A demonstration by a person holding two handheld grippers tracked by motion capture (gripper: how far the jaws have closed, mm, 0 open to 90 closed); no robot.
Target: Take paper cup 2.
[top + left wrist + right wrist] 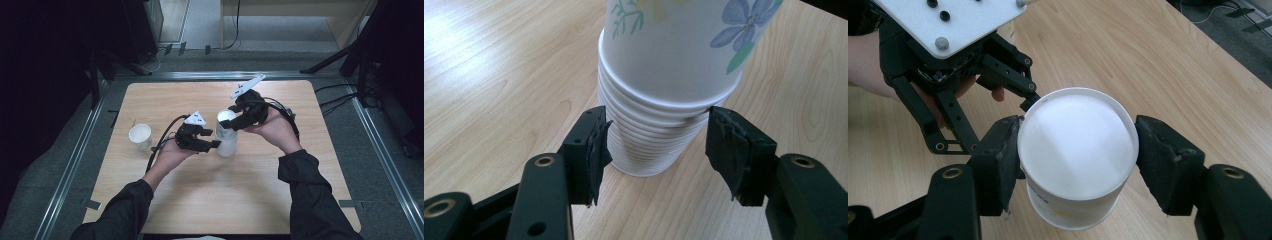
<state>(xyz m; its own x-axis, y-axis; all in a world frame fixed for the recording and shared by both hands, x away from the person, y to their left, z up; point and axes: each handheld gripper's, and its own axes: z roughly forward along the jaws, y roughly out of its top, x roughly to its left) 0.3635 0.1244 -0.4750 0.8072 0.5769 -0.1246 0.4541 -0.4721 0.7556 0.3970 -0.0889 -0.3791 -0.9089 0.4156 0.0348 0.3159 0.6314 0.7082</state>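
Note:
A stack of white paper cups (228, 146) stands near the middle of the wooden table (200, 195). My left gripper (218, 145) comes in from the left and is shut on the stack's lower rims (659, 135), one pad on each side. The top cup (226, 121), printed with flowers (674, 50), sits nested in the stack. My right gripper (228, 125) reaches in from the right and is shut on this top cup (1078, 150) just below its rim, with both pads pressed against its wall.
A single paper cup (140, 136) stands upright on the table to the left of my left hand. Cables trail from both grippers. Metal rails border the table, and dark stands and cables lie on the floor beyond.

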